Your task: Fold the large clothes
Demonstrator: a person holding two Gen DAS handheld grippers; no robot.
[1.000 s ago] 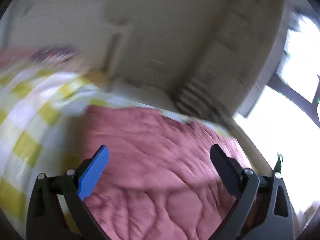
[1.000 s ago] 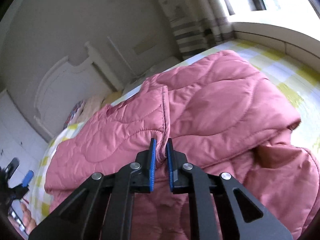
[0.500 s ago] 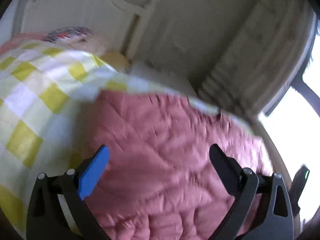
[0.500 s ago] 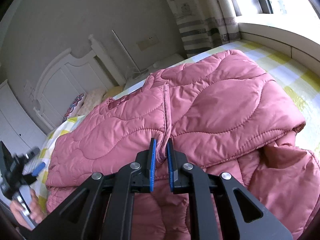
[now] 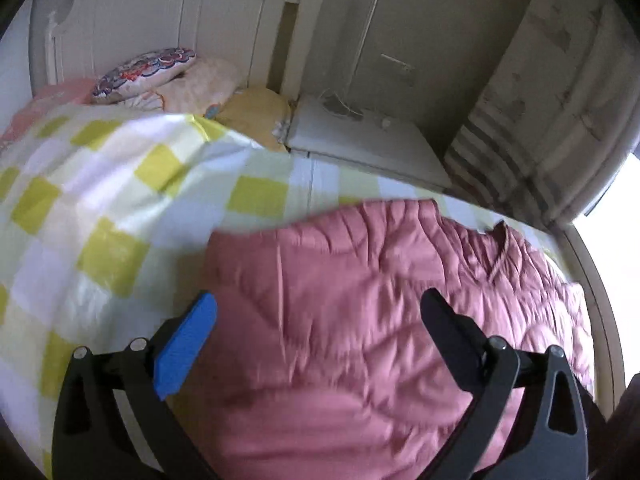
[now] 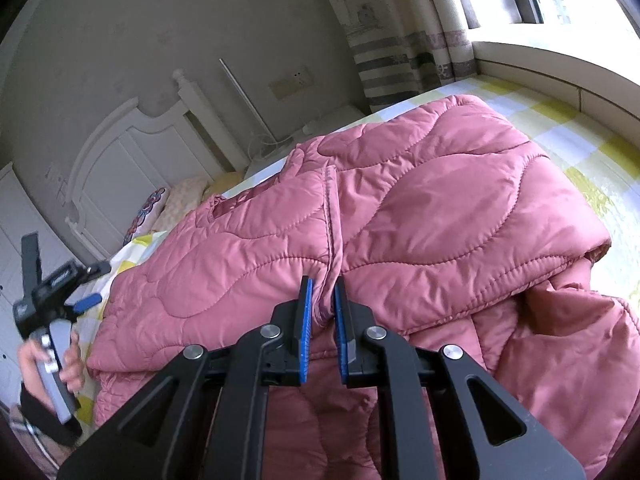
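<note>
A large pink quilted jacket [image 6: 420, 216] lies folded over itself on a bed with a yellow-and-white checked sheet [image 5: 96, 200]. My right gripper [image 6: 322, 300] is shut on the jacket's front edge by the zipper seam and holds that fold. My left gripper [image 5: 320, 312] is open and empty, hovering above the jacket [image 5: 360, 320] near its left edge. The left gripper also shows in the right wrist view [image 6: 80, 292], held in a hand at the far left, off the jacket's side.
Pillows [image 5: 148, 72] lie at the white headboard [image 5: 160, 12]. A white bedside table [image 5: 360, 140] and a striped curtain [image 5: 520, 140] stand beyond the bed. A window ledge [image 6: 560, 68] runs along the bed's right side.
My left gripper has swung and pulled back, so more of the checked sheet and the headboard show; in the right wrist view it rose at the far left. My right gripper stayed shut on the jacket.
</note>
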